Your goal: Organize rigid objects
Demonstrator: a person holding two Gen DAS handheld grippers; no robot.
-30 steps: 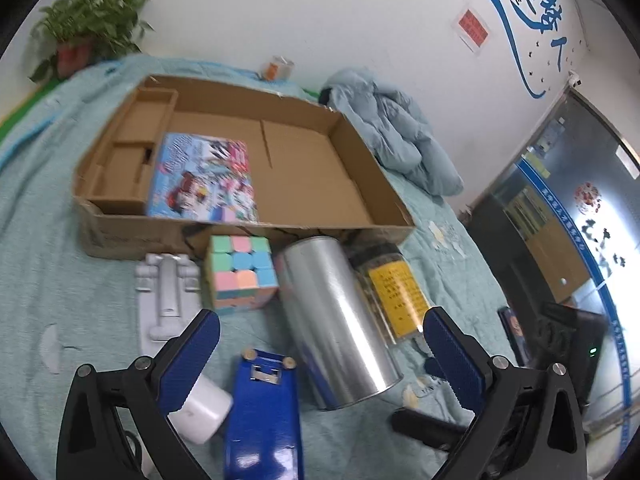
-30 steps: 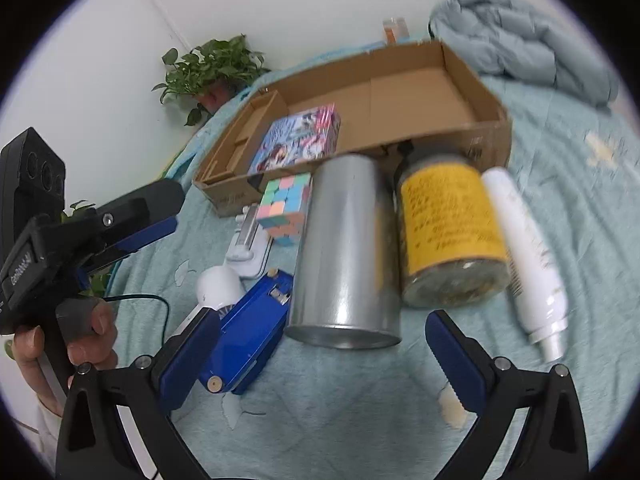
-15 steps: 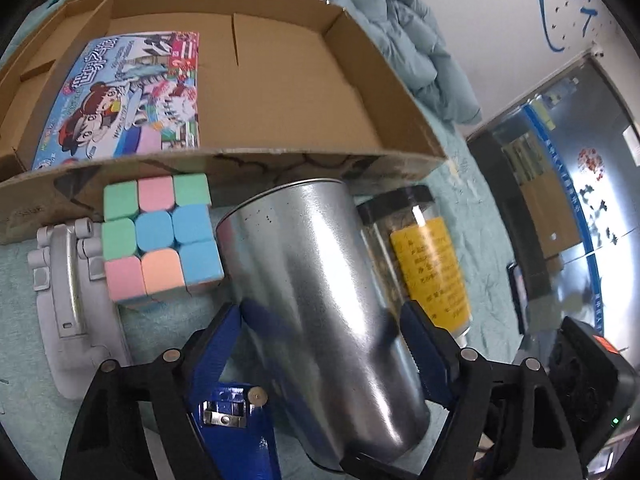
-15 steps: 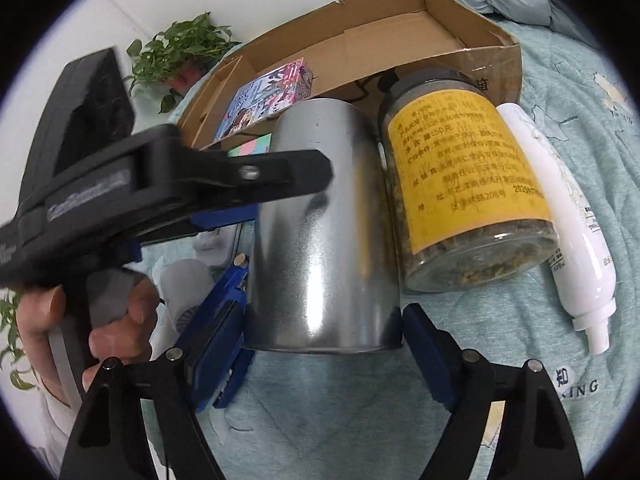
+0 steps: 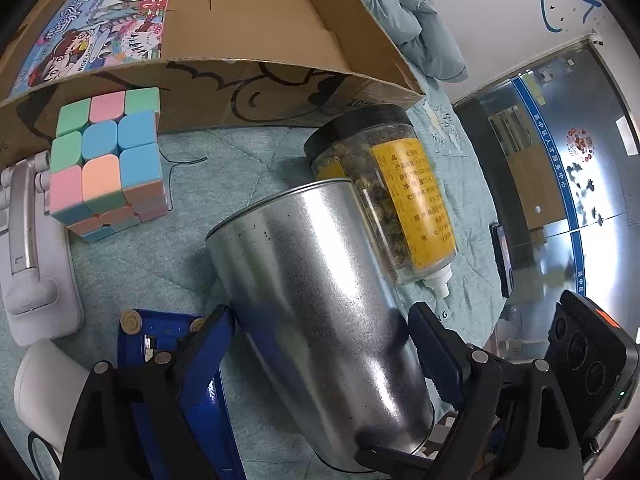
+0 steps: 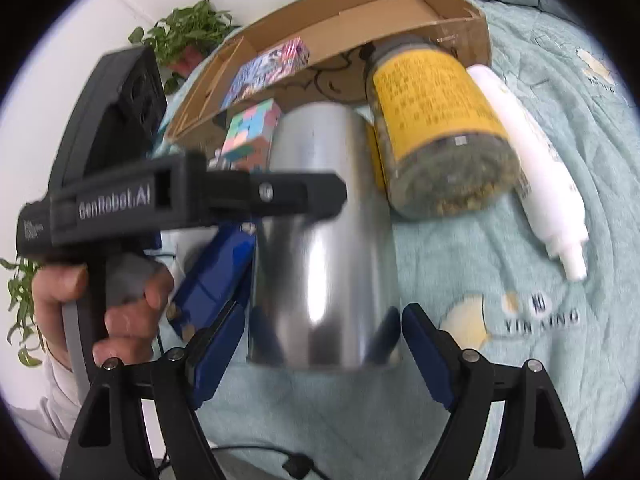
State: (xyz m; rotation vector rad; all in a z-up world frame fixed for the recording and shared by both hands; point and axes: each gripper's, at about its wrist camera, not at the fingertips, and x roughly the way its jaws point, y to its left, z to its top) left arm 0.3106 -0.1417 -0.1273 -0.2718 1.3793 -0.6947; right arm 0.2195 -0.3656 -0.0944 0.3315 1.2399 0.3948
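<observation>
A silver tin (image 5: 320,280) lies lengthwise on the teal bedcover with both grippers around it. My left gripper (image 5: 324,324) has its blue pads against the tin's two sides, and its jaws are opening slightly. My right gripper (image 6: 322,316) is shut on the near end of the same tin (image 6: 320,240), which is blurred. A clear jar with a yellow label (image 5: 408,200) lies just to the tin's right. A white bottle (image 6: 532,172) lies beyond the jar. A pastel cube (image 5: 104,160) sits to the left, in front of the cardboard box (image 5: 280,72).
A blue stapler (image 5: 160,340) lies left of the tin, under the left finger. A white stand (image 5: 28,248) and a white round object (image 5: 44,392) lie at the far left. A picture box (image 5: 104,28) lies inside the cardboard box. A hand (image 6: 120,312) holds the left gripper's handle. A quilt (image 5: 412,20) is heaped behind.
Both grippers were wide open above the objects; they have come down and closed around the tin. The tin now sits farther from the cardboard box, with bare bedcover between them.
</observation>
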